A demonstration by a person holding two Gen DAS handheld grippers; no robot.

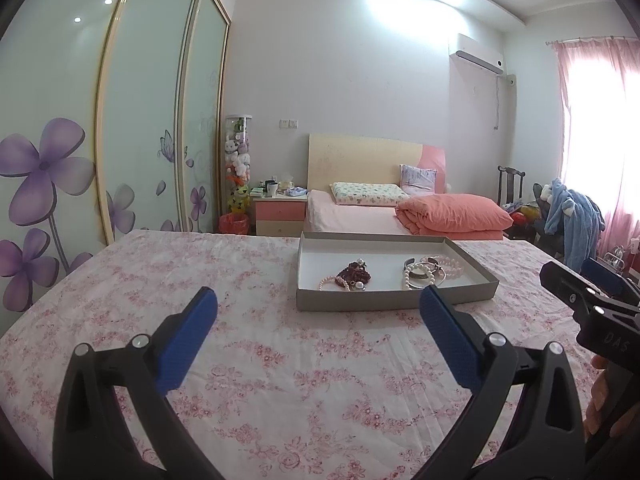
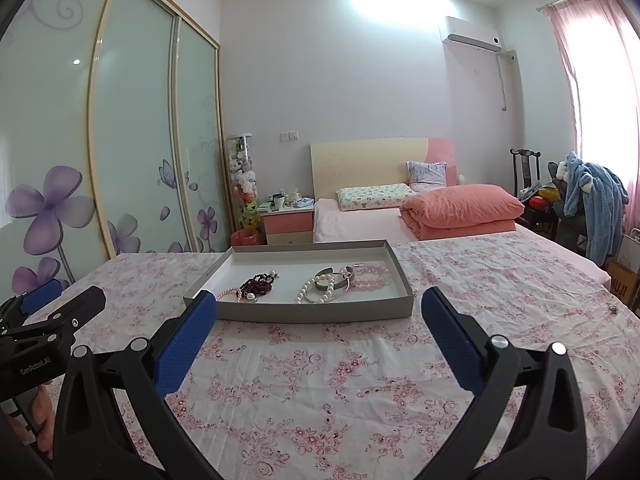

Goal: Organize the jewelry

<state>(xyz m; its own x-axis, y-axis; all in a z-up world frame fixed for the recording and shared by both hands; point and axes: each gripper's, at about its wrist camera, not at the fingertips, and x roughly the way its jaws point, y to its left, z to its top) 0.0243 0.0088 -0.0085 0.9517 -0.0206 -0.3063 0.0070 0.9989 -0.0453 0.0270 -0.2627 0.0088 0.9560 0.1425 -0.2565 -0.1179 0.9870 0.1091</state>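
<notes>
Pink-floral bedsheet point(image 1: 248, 360) (grey tray point(image 1: 396, 300))

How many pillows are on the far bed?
2. A floral pillow lies flat by the headboard, and a lilac one leans upright behind it. The folded orange quilt could hide more.

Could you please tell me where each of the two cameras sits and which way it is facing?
Left wrist: on the left gripper, low over the floral tablecloth, facing the jewelry tray ahead to the right; own open fingers show, right gripper at the right edge.
Right wrist: on the right gripper, facing the tray slightly left; own open fingers show, left gripper at the left edge.
Shared: tray, pearl bracelets, bed, wardrobe.
</notes>
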